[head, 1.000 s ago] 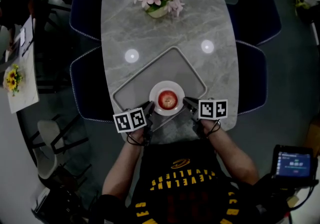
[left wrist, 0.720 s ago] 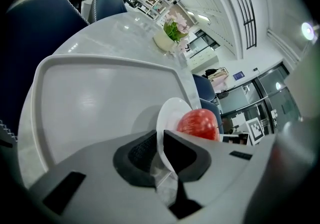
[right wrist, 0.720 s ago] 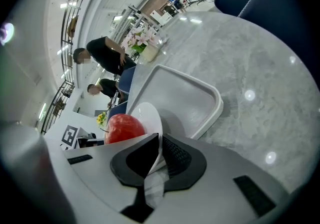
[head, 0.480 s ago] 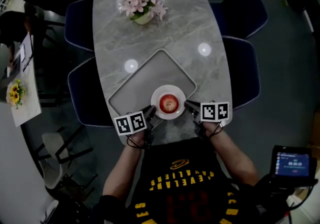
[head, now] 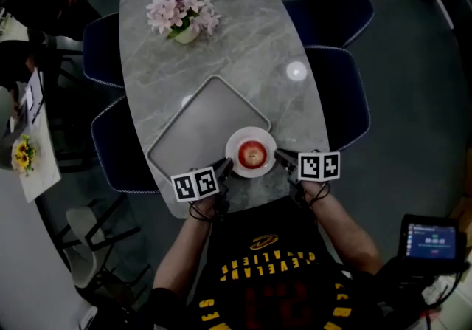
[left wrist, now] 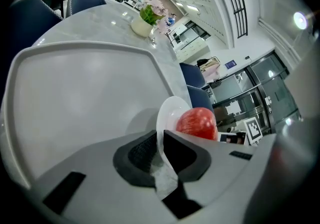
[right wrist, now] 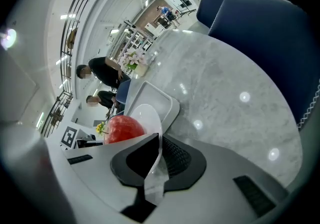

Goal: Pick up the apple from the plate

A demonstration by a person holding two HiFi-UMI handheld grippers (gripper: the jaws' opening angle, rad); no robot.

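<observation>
A red apple lies on a small white plate, held over the near right corner of the grey tray. My left gripper is shut on the plate's left rim and my right gripper on its right rim. In the left gripper view the white rim runs between the dark pads of the left gripper, with the apple just beyond. The right gripper view shows the same: the rim pinched in the right gripper, the apple to the left.
A pot of pink flowers stands at the far end of the oval marble table. Blue chairs flank both sides. The table's near edge runs just below the plate. A side table with yellow flowers stands at left.
Both grippers have carried the plate with the apple from the tray's inner right part to its near right corner, toward the table's edge. The grips have not changed.
</observation>
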